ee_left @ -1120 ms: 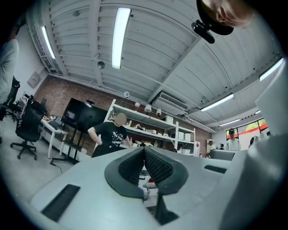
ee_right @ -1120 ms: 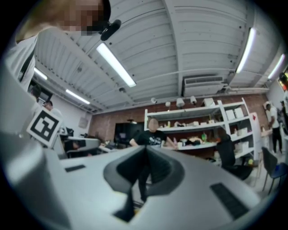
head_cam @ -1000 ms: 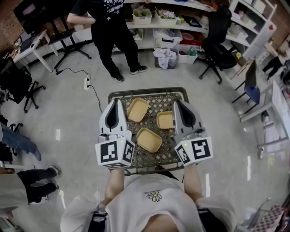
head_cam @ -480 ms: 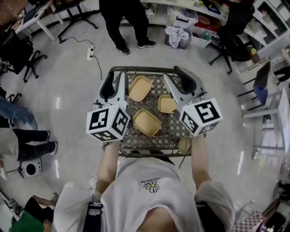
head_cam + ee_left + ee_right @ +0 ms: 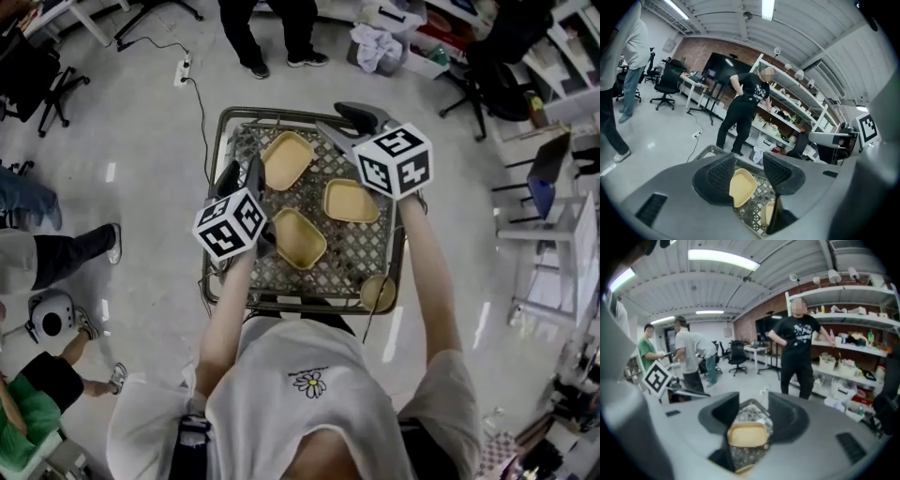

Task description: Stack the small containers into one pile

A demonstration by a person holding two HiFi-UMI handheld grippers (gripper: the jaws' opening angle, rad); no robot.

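Observation:
Three shallow tan containers lie apart on the lattice top of a cart (image 5: 370,253): one far left (image 5: 286,159), one right (image 5: 352,201), one near (image 5: 298,238). My left gripper (image 5: 242,174) hangs over the cart's left edge, beside the near container. Its jaws have just been opening and stand open with nothing between them. My right gripper (image 5: 345,127) is above the far right corner, also freshly opened and empty. The left gripper view (image 5: 749,166) shows two containers (image 5: 742,186) (image 5: 768,213) beyond the jaws. The right gripper view (image 5: 753,413) shows one container (image 5: 747,434) ahead.
A person in black (image 5: 272,28) stands just beyond the cart. A power strip with a cable (image 5: 185,67) lies on the floor at far left. A small tan round piece (image 5: 378,292) sits at the cart's near right corner. Other people's legs (image 5: 56,253) are at left.
Both grippers have dropped towards the cart top and their jaws have opened wide. The left one went to the cart's left edge, the right one forward to the far right corner.

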